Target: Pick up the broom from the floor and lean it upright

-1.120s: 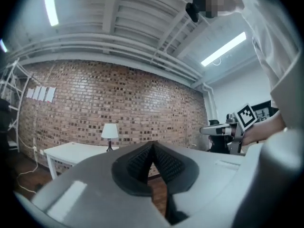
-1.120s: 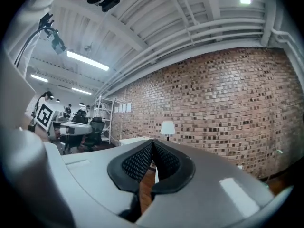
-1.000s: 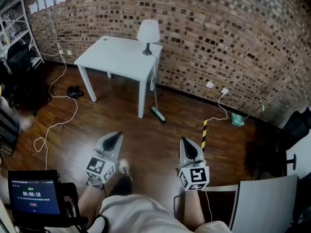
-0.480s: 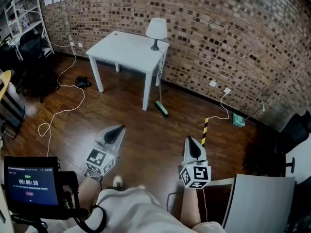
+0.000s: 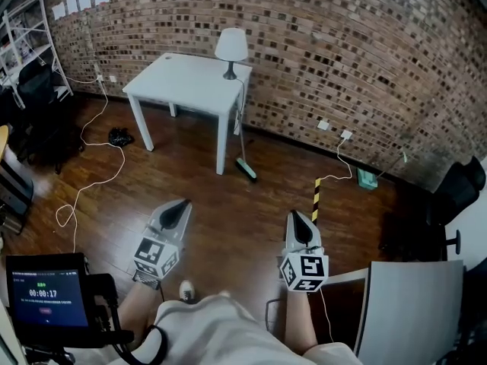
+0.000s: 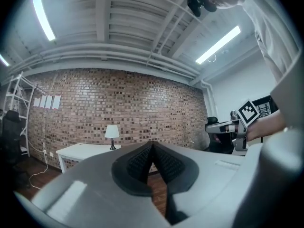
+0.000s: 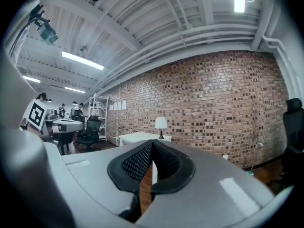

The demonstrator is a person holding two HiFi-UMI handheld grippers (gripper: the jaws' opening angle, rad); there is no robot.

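Broom (image 5: 246,169) well beyond right gripper (image 5: 296,217)

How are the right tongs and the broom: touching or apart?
Apart. The head view shows open floor between the right tongs and the broom.

Glossy dark wood planks make up the floor (image 5: 228,204), catching the light under a rough, matt brick wall (image 5: 342,44). The white tabletop (image 5: 186,82) looks smooth and painted, with little shine. The lamp (image 5: 232,46) has a pale matt shade, cloth or paper. The left claw (image 5: 181,205) and right claw (image 5: 296,217) wear smooth grey plastic shells with a soft sheen; their black pads (image 6: 137,163) are finely ribbed and matt. The broom (image 5: 246,171) head looks like green plastic. The ceiling (image 6: 104,13) is painted white.
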